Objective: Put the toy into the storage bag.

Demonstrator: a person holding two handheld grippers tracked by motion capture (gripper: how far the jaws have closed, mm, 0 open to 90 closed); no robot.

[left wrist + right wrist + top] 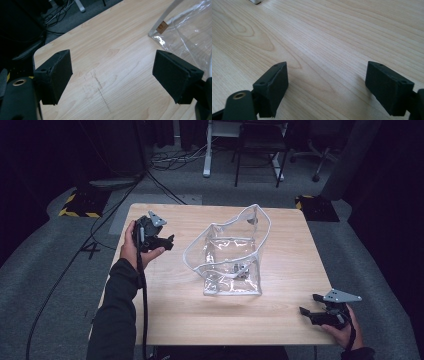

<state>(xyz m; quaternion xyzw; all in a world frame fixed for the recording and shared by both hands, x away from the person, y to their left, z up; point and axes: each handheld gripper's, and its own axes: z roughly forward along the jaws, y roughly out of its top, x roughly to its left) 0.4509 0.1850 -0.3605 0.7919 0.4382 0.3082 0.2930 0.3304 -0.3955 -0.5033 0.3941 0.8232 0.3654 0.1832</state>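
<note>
Setting: wooden table point(165, 315) seen from above, with a clear plastic pouch point(231, 255) standing near its middle.
Clear plastic pouch: transparent walls with white piping along the edges; mouth gaping upward, the far flap raised. Small dark items point(241, 269) lie at the bottom inside; too small to identify.
Left gripper point(161, 241): held above the table's left part, just beside the pouch's left edge, not touching it. Jaws stand wide apart with bare wood between them. In the left gripper view the pouch's white-piped corner and a small brown tag point(162, 26) lie ahead and to the upper right.
Right gripper point(311, 312): low over the near right corner of the table, well apart from the pouch. Jaws spread wide over bare wood grain point(324, 50), nothing between them.
Step in hand: judged to be the approach; neither gripper has contact with the pouch.
Next move: likely calls for the left gripper to close on the piped rim while the right travels across to the opposite side; thin flexible film may buckle unless gripped at the piping.
</note>
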